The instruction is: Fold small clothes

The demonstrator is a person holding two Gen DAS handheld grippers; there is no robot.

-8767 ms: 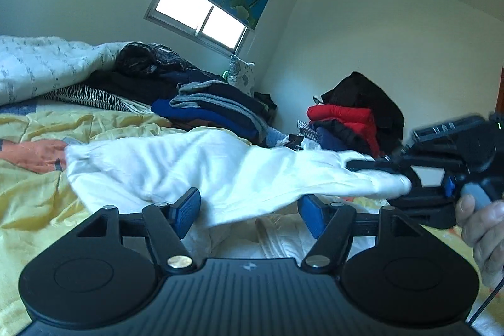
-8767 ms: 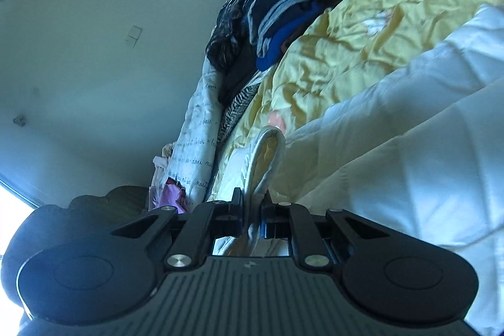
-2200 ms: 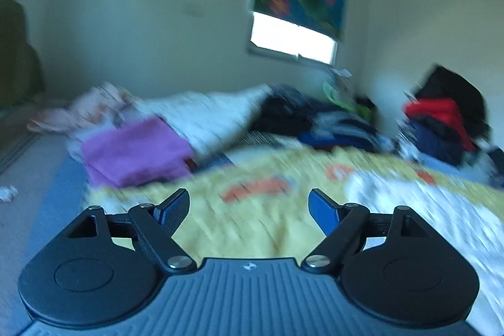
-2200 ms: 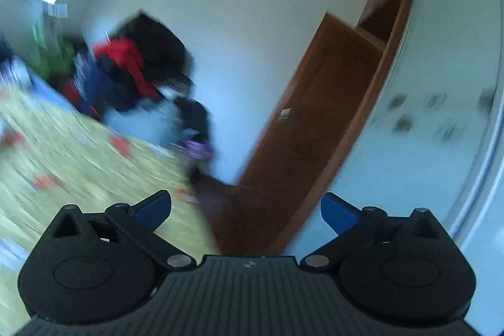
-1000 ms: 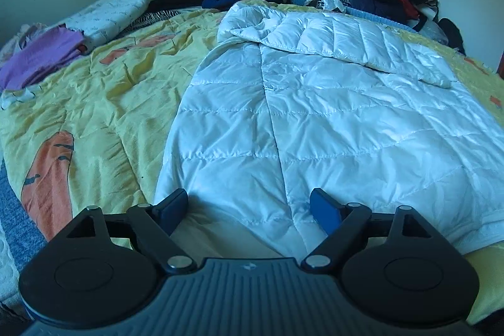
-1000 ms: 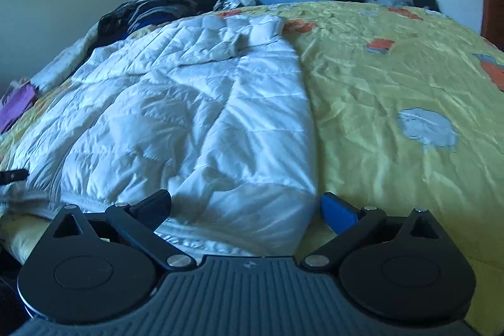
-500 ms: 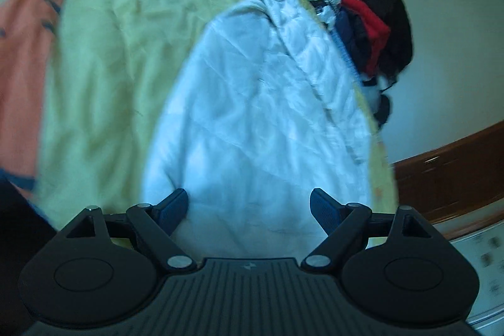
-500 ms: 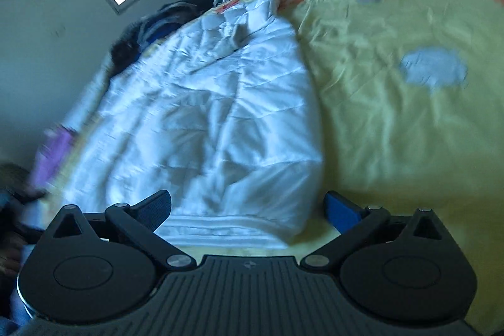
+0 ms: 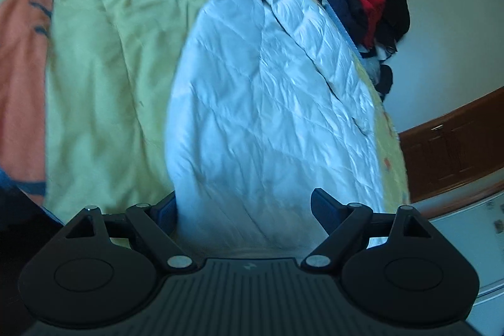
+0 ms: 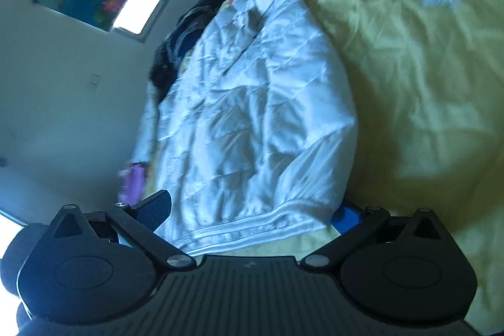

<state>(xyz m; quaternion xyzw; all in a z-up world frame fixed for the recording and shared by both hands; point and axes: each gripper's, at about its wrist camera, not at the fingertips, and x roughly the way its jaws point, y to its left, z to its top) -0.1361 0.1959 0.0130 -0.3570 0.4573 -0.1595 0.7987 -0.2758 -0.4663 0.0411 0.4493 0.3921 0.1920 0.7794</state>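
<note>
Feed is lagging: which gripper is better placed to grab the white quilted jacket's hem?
Right, probably. The right gripper has open jaws straddling the white quilted jacket's ribbed hem corner; the left gripper sees only blurred fabric.

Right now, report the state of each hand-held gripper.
Left hand-held gripper: open, astride the white jacket hem, holding nothing.
Right hand-held gripper: open, astride the jacket's hem, holding nothing.

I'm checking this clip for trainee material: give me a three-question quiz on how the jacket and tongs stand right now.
1. True or false: the white quilted jacket lies spread on the yellow bedspread.
2. The right tongs are: A) shut on the hem, B) open astride the ribbed hem, C) holding a red garment.
3. Fill in: the left tongs are ____.

Key: 1 true; 2 B; 3 open.
</note>
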